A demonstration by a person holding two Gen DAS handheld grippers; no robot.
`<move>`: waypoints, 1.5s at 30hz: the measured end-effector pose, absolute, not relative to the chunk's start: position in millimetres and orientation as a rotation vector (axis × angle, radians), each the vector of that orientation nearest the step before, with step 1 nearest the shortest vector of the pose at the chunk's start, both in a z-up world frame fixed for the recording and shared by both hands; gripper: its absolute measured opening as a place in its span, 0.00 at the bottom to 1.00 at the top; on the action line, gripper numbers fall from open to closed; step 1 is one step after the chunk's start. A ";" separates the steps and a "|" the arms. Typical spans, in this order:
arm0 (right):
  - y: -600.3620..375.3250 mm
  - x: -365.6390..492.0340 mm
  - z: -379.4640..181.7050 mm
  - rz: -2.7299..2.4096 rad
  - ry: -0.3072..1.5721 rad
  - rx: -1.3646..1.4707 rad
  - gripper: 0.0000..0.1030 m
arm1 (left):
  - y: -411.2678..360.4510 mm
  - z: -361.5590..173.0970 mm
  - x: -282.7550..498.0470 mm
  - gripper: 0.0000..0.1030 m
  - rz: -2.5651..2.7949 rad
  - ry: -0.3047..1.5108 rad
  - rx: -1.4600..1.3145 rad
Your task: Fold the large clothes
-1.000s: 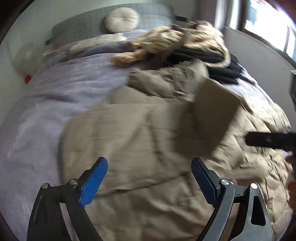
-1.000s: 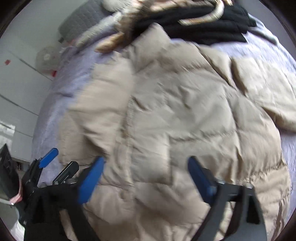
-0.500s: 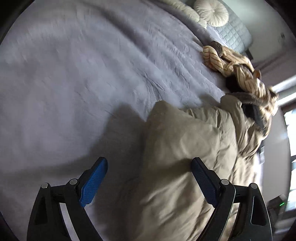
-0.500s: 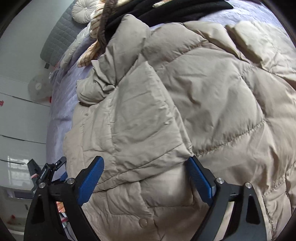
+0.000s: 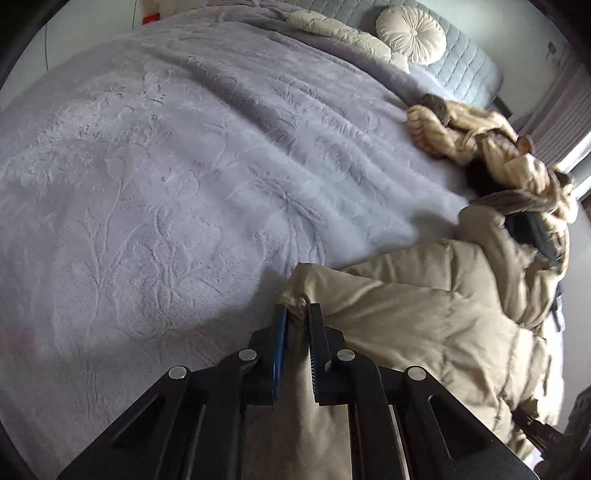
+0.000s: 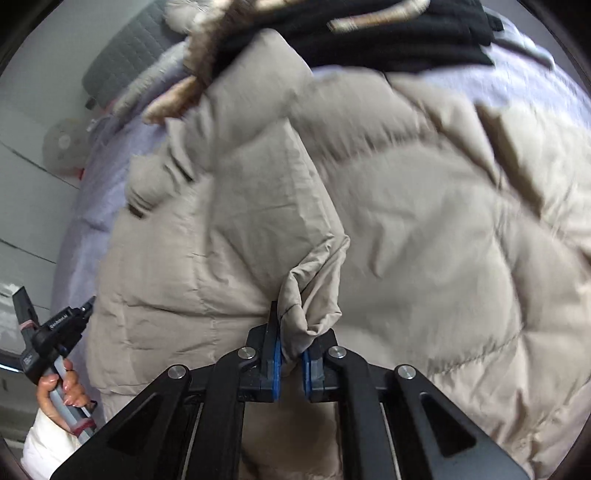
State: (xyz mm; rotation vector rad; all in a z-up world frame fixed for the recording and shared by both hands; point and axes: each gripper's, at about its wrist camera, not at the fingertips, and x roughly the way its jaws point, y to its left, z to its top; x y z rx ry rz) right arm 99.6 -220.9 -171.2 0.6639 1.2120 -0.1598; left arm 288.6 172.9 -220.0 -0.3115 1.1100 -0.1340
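Observation:
A beige puffer jacket [image 5: 424, 314] lies spread on the bed, filling most of the right wrist view [image 6: 424, 221]. My left gripper [image 5: 297, 314] is closing its jaws on the jacket's left edge, and a bunched corner of fabric is pinched between the pads. My right gripper [image 6: 291, 332] is closing too, with a raised fold of the jacket's front squeezed between its blue pads. At the lower left of the right wrist view, a hand [image 6: 62, 391] holds the left tool's handle beside the jacket's edge.
The lilac embossed bedspread [image 5: 166, 166] stretches out to the left of the jacket. A striped tan garment [image 5: 461, 129] and black clothes [image 6: 388, 40] are heaped beyond the collar. A round cushion [image 5: 410, 35] leans on the grey headboard [image 5: 469, 62].
Both grippers stood wide open over the jacket earlier; both now pinch its fabric. The left one swung to the jacket's left edge and dropped; the right one sank onto the front.

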 end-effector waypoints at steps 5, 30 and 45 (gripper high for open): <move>-235.6 89.5 -157.0 -0.176 1.231 0.655 0.43 | 173.7 -202.7 280.8 0.13 -0.066 1.085 -0.203; -279.9 68.7 -149.2 -0.214 1.171 0.631 0.12 | 132.2 -203.8 218.4 0.13 -0.153 1.142 -0.049; -281.6 -37.5 -102.1 -0.188 1.164 0.770 0.50 | 50.0 -147.8 116.4 0.13 -0.313 1.196 0.018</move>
